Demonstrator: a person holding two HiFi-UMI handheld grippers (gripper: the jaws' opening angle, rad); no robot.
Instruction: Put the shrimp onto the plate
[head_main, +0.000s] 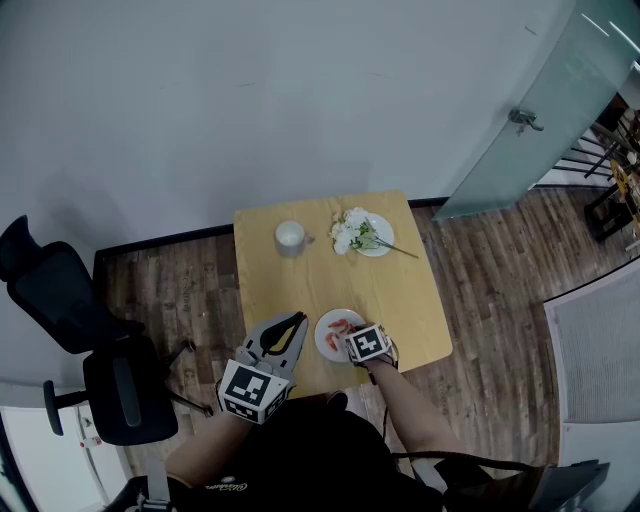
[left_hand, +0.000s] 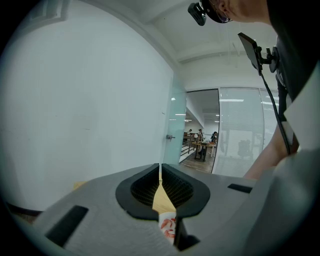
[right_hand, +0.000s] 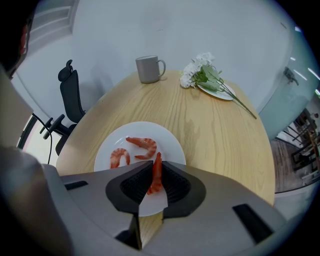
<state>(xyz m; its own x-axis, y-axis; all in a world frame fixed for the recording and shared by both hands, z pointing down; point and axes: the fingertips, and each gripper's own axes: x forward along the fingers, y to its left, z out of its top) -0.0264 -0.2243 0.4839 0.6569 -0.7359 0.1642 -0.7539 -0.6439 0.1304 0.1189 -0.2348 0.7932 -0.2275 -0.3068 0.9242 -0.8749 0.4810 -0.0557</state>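
Orange shrimp (right_hand: 156, 179), pinched in the closed jaws of the right gripper (right_hand: 152, 167) just over the plate (right_hand: 172, 147), is best lowered beside the two lying there before release; the left gripper (left_hand: 160, 172) is closed on nothing

I log left tool (head_main: 299, 319) and right tool (right_hand: 154, 166): grey bodies, black ribbed pads (right_hand: 173, 186), black-and-white marker cubes (head_main: 253, 391); wearer's top (head_main: 300, 460) black.

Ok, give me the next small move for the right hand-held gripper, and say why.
Probably lower it slightly and open the jaws. The right hand-held gripper is shut on a shrimp, and holds it over the near part of the white plate, where two other shrimp already lie further back. Letting go here should drop it onto bare plate.
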